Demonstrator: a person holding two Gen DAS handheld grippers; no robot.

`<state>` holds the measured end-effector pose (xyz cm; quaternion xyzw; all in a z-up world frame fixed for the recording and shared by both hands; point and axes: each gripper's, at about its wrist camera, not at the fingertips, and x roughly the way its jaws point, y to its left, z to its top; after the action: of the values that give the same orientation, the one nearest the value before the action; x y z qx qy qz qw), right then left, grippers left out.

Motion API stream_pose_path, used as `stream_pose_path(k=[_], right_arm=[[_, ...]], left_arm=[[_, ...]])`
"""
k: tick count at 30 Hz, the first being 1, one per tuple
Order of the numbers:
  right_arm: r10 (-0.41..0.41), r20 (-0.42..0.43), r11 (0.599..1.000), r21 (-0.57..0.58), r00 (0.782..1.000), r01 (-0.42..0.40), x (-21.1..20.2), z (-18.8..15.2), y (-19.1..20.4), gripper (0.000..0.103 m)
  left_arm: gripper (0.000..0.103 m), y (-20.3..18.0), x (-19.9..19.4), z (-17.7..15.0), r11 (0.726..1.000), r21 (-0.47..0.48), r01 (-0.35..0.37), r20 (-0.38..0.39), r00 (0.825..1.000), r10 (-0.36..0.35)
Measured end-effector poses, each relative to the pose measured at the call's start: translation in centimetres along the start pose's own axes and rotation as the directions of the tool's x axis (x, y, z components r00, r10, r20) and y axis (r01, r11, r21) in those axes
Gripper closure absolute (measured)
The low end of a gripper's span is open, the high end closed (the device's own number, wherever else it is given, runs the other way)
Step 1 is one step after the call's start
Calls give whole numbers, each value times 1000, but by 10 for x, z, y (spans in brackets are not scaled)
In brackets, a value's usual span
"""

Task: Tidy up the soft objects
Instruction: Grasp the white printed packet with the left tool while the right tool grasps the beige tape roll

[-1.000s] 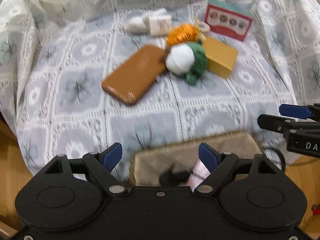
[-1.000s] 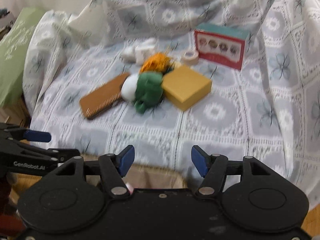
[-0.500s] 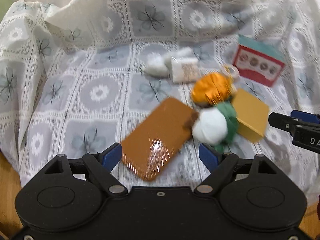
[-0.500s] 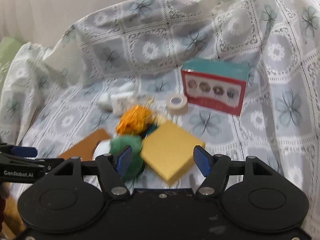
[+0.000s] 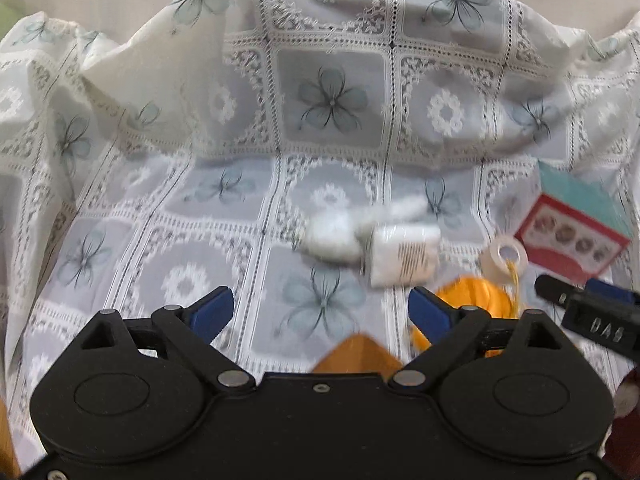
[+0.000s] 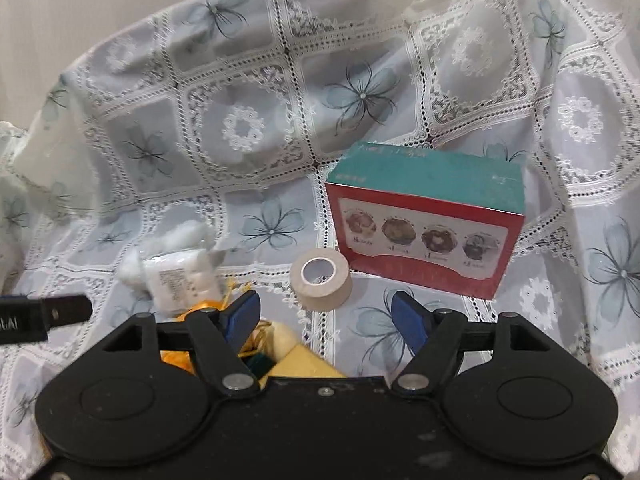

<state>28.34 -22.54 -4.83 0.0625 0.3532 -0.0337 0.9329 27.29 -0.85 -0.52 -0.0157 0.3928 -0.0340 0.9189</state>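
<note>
Both grippers are pushing in over the cloth (image 6: pixel 280 80): a second ago a tan bag lay under them at the near edge, and now it is out of view while the pile of things is filling the frames.

Left gripper (image 5: pixel 320 312) is hanging over bare cloth with its jaws opening wide and nothing between them. Just ahead of it a white pack (image 5: pixel 402 256) is lying beside a white fluffy wad (image 5: pixel 332 236); both are blurred. An orange bundle (image 5: pixel 468 296) is sitting just behind its right finger, and a brown corner (image 5: pixel 356 354) is peeking out under its body.

Right gripper (image 6: pixel 326 320) is also opening, empty, and pointing at a tape roll (image 6: pixel 322 278) that is lying on its side on the cloth, just ahead of the fingertips and not touched. A red-and-teal box (image 6: pixel 424 216) is standing upright just behind the roll, toward the cloth's raised back. A yellow block (image 6: pixel 304 362) and a scrap of green (image 6: pixel 256 360) are showing under the left finger, touching the orange bundle. Each gripper's tip is showing at the edge of the other's view.
</note>
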Motion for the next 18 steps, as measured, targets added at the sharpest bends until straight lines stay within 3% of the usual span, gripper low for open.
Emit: stream_pose_path(k=[9,18], right_arm=[[-12,-2,1000,5,1000,12,14,-2,-5,31],[-5,-4,999,32,1000,5,9,-8,-20,30]], left_arm=[[7,-34,38,18,996,62,58,-15,998,-57],[7,-61,79,36,999,45,15,-69,998,-12]])
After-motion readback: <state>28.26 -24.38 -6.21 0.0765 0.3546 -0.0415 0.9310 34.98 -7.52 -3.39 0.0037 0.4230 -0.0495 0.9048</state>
